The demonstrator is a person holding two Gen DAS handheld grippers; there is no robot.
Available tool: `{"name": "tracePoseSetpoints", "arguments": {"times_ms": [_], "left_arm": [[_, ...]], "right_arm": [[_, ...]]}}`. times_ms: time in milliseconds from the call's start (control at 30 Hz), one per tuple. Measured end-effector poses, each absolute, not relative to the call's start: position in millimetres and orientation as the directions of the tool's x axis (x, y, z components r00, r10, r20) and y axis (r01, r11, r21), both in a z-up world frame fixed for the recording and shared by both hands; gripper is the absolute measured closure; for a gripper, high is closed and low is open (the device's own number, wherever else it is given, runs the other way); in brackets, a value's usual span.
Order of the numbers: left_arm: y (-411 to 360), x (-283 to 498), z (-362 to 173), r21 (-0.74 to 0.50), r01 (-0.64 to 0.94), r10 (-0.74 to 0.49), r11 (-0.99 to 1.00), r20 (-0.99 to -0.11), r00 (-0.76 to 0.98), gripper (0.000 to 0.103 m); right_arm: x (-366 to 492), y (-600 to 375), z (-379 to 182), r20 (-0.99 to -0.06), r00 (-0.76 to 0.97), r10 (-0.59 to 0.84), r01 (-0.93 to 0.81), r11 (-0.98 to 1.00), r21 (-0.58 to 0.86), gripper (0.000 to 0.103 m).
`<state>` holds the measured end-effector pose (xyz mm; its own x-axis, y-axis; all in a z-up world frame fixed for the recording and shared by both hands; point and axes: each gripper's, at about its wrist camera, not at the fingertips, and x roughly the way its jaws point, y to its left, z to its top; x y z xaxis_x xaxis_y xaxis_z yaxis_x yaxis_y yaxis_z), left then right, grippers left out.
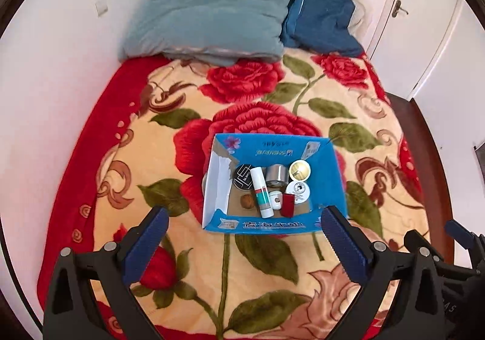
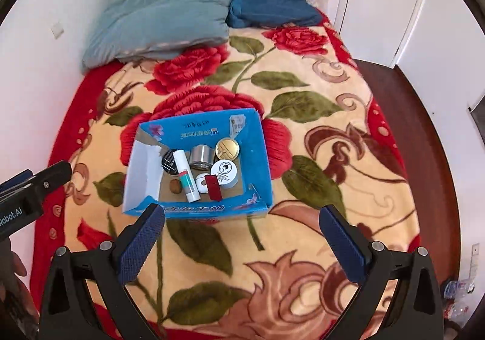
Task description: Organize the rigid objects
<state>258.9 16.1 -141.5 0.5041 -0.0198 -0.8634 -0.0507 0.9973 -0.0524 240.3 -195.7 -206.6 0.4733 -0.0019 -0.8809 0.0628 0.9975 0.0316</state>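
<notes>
Nearest, the left gripper [image 1: 244, 218] and right gripper [image 2: 242, 215] both hover with fingers spread wide, holding nothing. Beyond them, an open blue cardboard box [image 2: 260, 143] sits on the rose-patterned blanket [image 2: 318, 127], holding a white tube [image 1: 261, 191], round tins and a walnut [image 1: 246, 201]. Farthest lie two blue pillows [image 1: 218, 6].
</notes>
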Motion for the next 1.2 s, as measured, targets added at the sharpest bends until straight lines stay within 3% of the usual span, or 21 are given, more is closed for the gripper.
{"name": "tracePoseSetpoints", "arguments": {"times_ms": [300, 500, 1200], "left_arm": [[9, 228, -63, -0.019, -0.024, -0.001, 1.0, -0.8, 0.6, 0.0], [10, 220, -45, -0.022, -0.03, 0.002, 0.999, -0.776, 0.631, 0.0], [4, 222, -79, -0.028, -0.036, -0.002, 0.999, -0.825, 0.565, 0.0]], "right_arm": [[206, -200, -108, -0.818, 0.575, 0.001, 0.048, 0.998, 0.035, 0.0], [194, -200, -73, -0.786, 0.618, -0.001, 0.05, 0.998, 0.039, 0.0], [190, -196, -81, -0.795, 0.607, -0.013, 0.047, 0.999, 0.02, 0.0]]}}
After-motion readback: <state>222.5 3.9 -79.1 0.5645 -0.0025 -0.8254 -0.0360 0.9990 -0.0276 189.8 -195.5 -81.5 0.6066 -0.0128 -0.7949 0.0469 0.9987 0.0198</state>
